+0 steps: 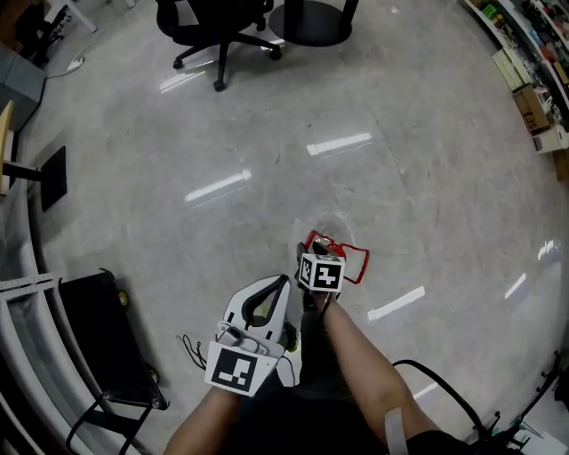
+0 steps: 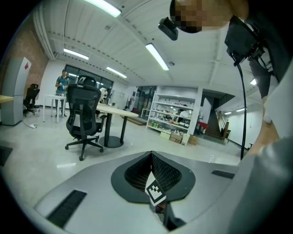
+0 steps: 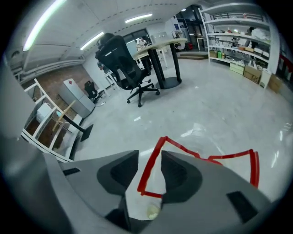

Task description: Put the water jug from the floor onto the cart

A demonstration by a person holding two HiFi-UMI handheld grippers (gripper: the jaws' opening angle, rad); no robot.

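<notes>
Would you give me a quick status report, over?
Left gripper shut, empty. Right gripper open, fingers straddling red water jug handle. Cart at left; loose cable beside it.

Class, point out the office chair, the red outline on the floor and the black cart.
office chair (image 1: 213, 18), head view, seat.
red outline (image 1: 363, 264), head view, right edge.
black cart (image 1: 102, 329), head view, platform.

We record a glossy grey floor (image 1: 267, 142) that reflects the ceiling lights. Standing directly on it:
- a red tape outline (image 1: 359, 263) near the middle;
- a black flat cart (image 1: 107, 338) at lower left;
- a black base plate (image 1: 55, 176) at left;
- an office chair (image 1: 222, 35) beside a round pedestal base (image 1: 313, 25) at the top.
</notes>
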